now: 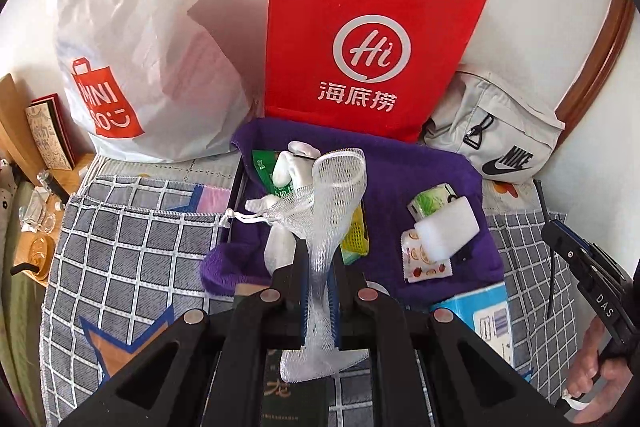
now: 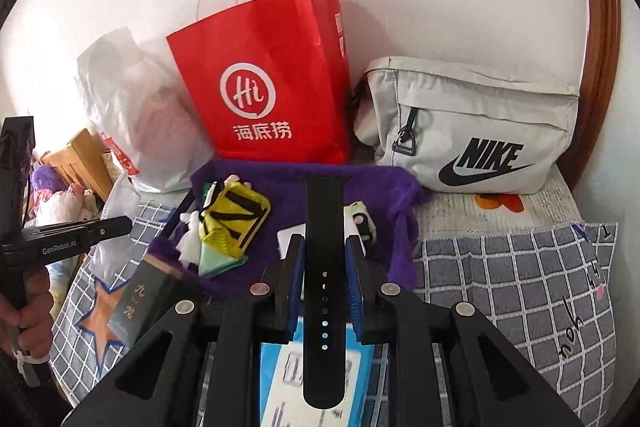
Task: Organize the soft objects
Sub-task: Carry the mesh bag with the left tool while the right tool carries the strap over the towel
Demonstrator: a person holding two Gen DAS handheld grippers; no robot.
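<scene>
My left gripper [image 1: 320,261] is shut on a white mesh net bag [image 1: 340,179], whose open mouth flops upward over the purple towel [image 1: 404,163]. On that towel lie a white sponge block [image 1: 446,231], a fruit-print packet [image 1: 424,263], a green tissue pack [image 1: 430,201] and a white rolled cloth [image 1: 286,167]. My right gripper [image 2: 325,245] is shut on a black watch strap [image 2: 324,211], which stands up between the blue pads above the purple towel [image 2: 376,187]. A yellow mesh pouch [image 2: 234,215] rests on the towel's left part.
Against the wall stand a red paper bag [image 1: 360,39], a white plastic shopping bag [image 1: 132,47] and a grey Nike bag [image 2: 472,127]. A blue box [image 2: 280,367] and a dark book [image 2: 148,291] lie on the checked bedcover [image 2: 520,287]. A wooden shelf [image 1: 36,187] sits left.
</scene>
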